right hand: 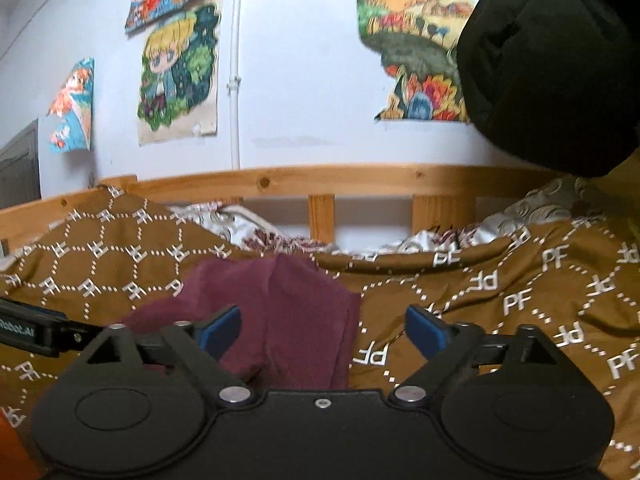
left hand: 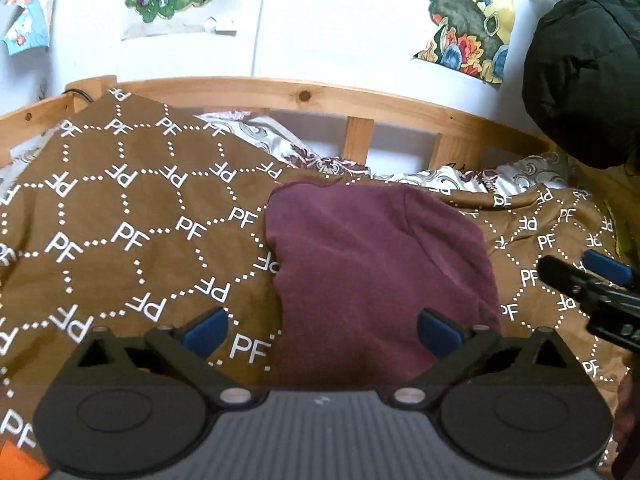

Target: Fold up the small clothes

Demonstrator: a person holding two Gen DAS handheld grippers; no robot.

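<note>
A small maroon garment (left hand: 372, 272) lies folded on a brown bedspread (left hand: 120, 216) printed with white "PF" letters. My left gripper (left hand: 322, 334) hovers open above its near edge, blue pads wide apart, nothing between them. The right gripper (left hand: 588, 276) shows at the right edge of the left wrist view, off the cloth. In the right wrist view the maroon garment (right hand: 288, 320) lies ahead and to the left. My right gripper (right hand: 322, 332) is open over its right edge, holding nothing. The left gripper's body (right hand: 28, 330) pokes in at the left.
A wooden bed rail (left hand: 360, 102) runs along the far side of the bed. A patterned white sheet (left hand: 280, 140) bunches below it. A black padded jacket (left hand: 580, 68) hangs at the upper right. Posters (right hand: 180, 76) hang on the white wall.
</note>
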